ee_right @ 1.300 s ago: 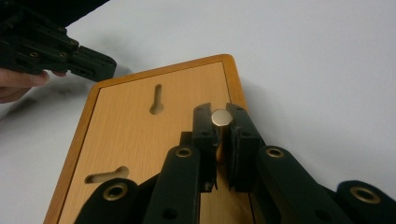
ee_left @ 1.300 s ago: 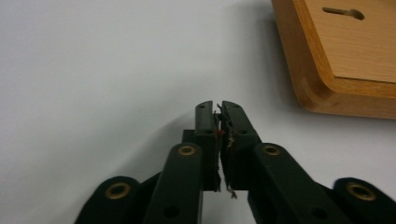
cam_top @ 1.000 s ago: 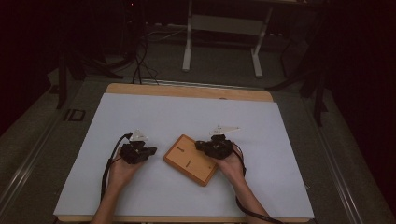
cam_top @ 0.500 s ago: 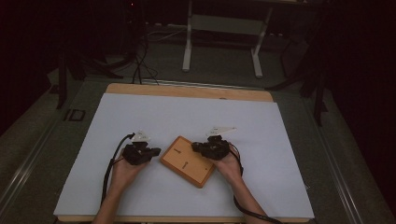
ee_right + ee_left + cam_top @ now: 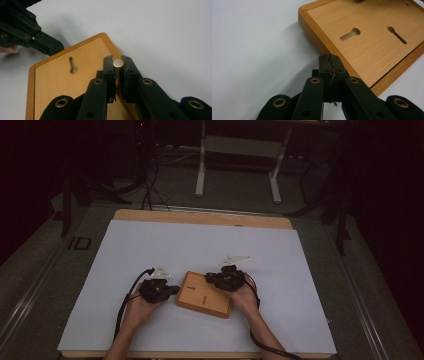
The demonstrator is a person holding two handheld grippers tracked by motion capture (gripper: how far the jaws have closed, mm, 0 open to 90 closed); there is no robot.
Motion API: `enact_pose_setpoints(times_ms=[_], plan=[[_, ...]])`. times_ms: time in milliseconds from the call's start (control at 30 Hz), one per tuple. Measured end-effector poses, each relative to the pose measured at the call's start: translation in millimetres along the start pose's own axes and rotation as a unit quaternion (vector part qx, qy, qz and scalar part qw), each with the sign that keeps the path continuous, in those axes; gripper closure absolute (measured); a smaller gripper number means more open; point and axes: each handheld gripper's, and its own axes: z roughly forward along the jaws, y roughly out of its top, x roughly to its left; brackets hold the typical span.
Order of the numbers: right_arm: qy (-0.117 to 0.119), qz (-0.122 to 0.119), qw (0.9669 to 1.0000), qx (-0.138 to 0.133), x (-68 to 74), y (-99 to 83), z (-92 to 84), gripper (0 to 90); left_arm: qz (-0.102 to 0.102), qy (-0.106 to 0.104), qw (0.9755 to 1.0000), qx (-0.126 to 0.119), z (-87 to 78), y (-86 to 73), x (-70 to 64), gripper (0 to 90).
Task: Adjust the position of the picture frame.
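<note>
Now we hold a small brass-coloured metal peg [image 5: 118, 65] clamped in our right gripper [image 5: 117, 72] over the flat rectangular wooden board [image 5: 202, 295] on the white desk [image 5: 150, 250]; our left gripper [image 5: 330, 65], closed and empty, sits at the board's left edge, keyhole slots [image 5: 72, 65] between them.

We hold our left gripper [image 5: 172, 290] low over the near left of the table, jaws pressed together with nothing between them, pointing right. Our right gripper [image 5: 210, 278] sits just to its right, pointing left, its jaws clamped on a small metal pin [image 5: 118, 63]. Both forearms come in from the near edge.
</note>
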Motion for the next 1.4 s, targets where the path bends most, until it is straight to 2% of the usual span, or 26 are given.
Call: enact_pose_setpoints(times_ms=[233,600,767,1000,1400], plan=[[-0.002,-0.001,1.0000,0.004,-0.5,-1.3,2.7,83.2,0.006,-0.006,0.9999,0.008,0.7,-1.2,-6.9,89.4],[-0.009,-0.011,0.9998,0.013,4.6,-0.3,10.1,83.2,0.005,-0.004,0.9999,0.011,1.3,-1.3,-6.9,89.2],[-0.017,0.002,0.9998,0.009,5.1,-0.8,11.5,83.3,0.001,0.001,1.0000,0.009,3.0,-0.7,-5.9,88.7],[-0.024,0.005,0.9997,0.006,0.8,-2.2,7.5,83.3,0.003,0.004,0.9999,0.013,7.1,0.1,-6.0,87.8],[-0.010,0.006,0.9999,0.009,-1.4,-2.8,11.4,83.3,0.006,0.007,0.9998,0.016,6.2,-0.1,-5.8,87.5]])
